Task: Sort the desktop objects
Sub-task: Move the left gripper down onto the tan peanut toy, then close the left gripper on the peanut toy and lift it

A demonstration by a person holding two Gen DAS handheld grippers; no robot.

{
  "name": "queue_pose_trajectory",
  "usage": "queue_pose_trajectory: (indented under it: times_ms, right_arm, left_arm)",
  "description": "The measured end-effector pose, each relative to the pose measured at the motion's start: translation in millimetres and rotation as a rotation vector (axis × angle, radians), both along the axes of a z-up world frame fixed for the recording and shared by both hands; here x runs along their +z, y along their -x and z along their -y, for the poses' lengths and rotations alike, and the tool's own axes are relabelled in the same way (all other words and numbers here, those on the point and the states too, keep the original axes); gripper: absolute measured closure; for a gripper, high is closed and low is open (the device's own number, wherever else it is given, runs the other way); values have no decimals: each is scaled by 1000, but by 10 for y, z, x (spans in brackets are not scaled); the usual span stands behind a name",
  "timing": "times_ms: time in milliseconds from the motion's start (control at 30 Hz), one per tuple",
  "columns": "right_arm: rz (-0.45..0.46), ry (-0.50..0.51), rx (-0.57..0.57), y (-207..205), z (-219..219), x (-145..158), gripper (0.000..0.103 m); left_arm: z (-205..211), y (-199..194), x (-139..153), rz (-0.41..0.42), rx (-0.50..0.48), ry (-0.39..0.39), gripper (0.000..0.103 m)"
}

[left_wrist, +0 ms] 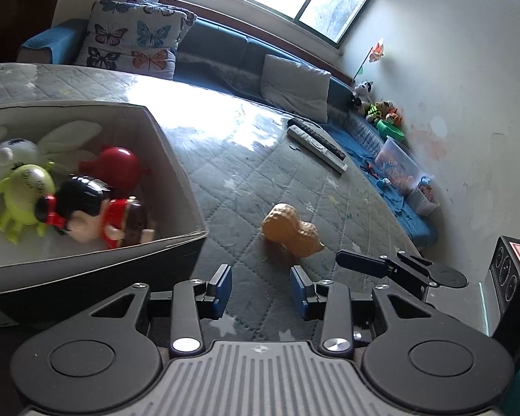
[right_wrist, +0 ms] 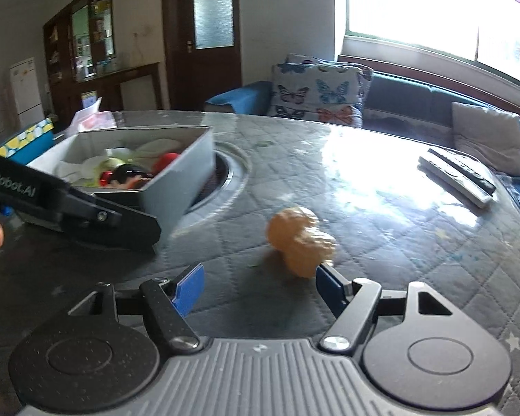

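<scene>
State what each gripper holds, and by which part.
Nothing is held. The left gripper and right gripper are both open; the orange toy lies free on the table.

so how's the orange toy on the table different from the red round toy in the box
The orange toy lies alone on the quilted table cover, outside the box; the red round toy sits inside the box, crowded among other figures. The orange toy is lumpy and matte, while the red round toy is smooth and glossy, catching a highlight. Neither is held: both are small toys, and neither gripper touches them.
</scene>
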State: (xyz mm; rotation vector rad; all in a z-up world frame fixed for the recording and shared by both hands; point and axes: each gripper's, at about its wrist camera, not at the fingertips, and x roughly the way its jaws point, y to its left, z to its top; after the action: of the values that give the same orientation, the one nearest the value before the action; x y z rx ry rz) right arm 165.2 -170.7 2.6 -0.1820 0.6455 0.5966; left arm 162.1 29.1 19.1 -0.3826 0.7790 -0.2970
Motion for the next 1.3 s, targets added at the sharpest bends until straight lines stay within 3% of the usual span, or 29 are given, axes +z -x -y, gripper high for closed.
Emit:
queue_pose_trajectory:
  times_ms: [800, 1300]
  right_arm:
    - [-49, -34, 32, -579, 119, -251, 33]
    - [-66, -72, 49, -695, 145, -298, 51]
  left_arm:
    - [470, -809, -112, -54, 35, 3, 63]
    - [534, -989, -234, -80, 63, 14, 63]
